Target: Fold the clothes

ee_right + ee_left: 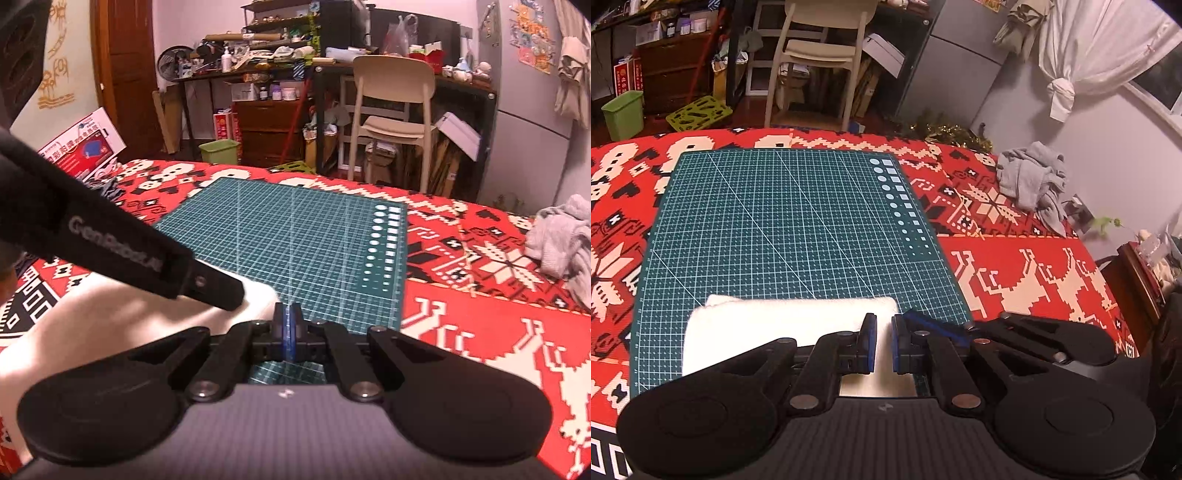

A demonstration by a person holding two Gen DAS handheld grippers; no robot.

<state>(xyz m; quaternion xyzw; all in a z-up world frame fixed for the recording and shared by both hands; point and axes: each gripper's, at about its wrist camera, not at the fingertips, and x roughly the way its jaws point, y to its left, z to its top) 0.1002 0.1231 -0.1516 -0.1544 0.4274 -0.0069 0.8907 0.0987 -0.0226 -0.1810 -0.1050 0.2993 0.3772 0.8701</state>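
A white towel is lying folded on the near edge of the green mat, its long axis running left to right across the view, parallel to the mat's near edge. The left gripper is hovering over the towel's right end, its blue pads standing slightly apart with white cloth showing in the gap; whether they are touching the cloth cannot be told. The right gripper is sitting just right of the towel, its pads pressed together on nothing, over bare mat. A crumpled grey garment is resting well apart on the red patterned cloth.
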